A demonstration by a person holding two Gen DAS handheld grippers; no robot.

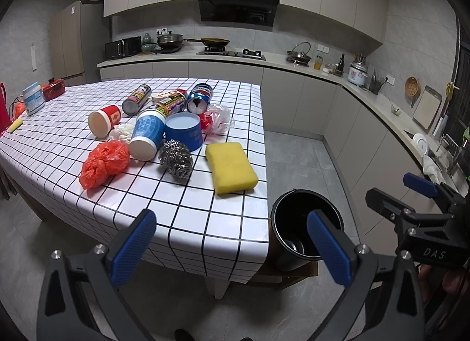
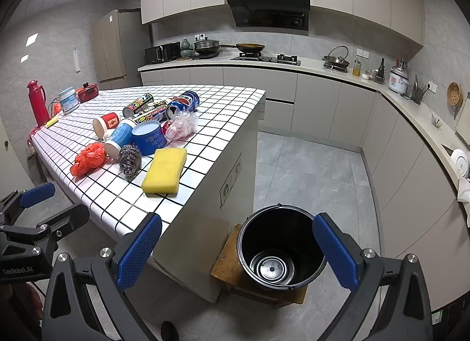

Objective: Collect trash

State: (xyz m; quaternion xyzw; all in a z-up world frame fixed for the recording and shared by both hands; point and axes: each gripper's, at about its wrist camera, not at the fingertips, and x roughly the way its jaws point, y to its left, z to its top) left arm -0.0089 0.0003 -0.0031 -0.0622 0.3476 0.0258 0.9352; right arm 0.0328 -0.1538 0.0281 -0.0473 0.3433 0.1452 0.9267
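Note:
Trash lies on the checked table [image 1: 188, 212] [image 2: 123, 203]: a yellow sponge [image 1: 231, 167] [image 2: 165, 174], a steel scourer [image 1: 176, 159] [image 2: 129, 159], a red plastic bag [image 1: 104, 163] [image 2: 88, 158], paper cups [image 1: 147, 137] [image 2: 119, 136], a blue tub [image 1: 184, 130] [image 2: 149, 136], cans [image 1: 199, 100] [image 2: 182, 104] and a clear bag [image 1: 218, 119] [image 2: 182, 126]. A black bucket [image 1: 305, 232] [image 2: 282, 250] stands empty on a wooden stool at the table's corner. My left gripper [image 1: 232, 244] is open before the table's near edge. My right gripper [image 2: 236, 250] is open above the bucket.
A red thermos [image 2: 38, 101], a white jar [image 1: 33, 101] [image 2: 68, 103] and a red pot [image 1: 53, 89] [image 2: 87, 91] stand at the table's far left. Kitchen counters [image 1: 352, 85] [image 2: 396, 97] run along the back and right walls, with grey tiled floor [image 2: 308, 170] between.

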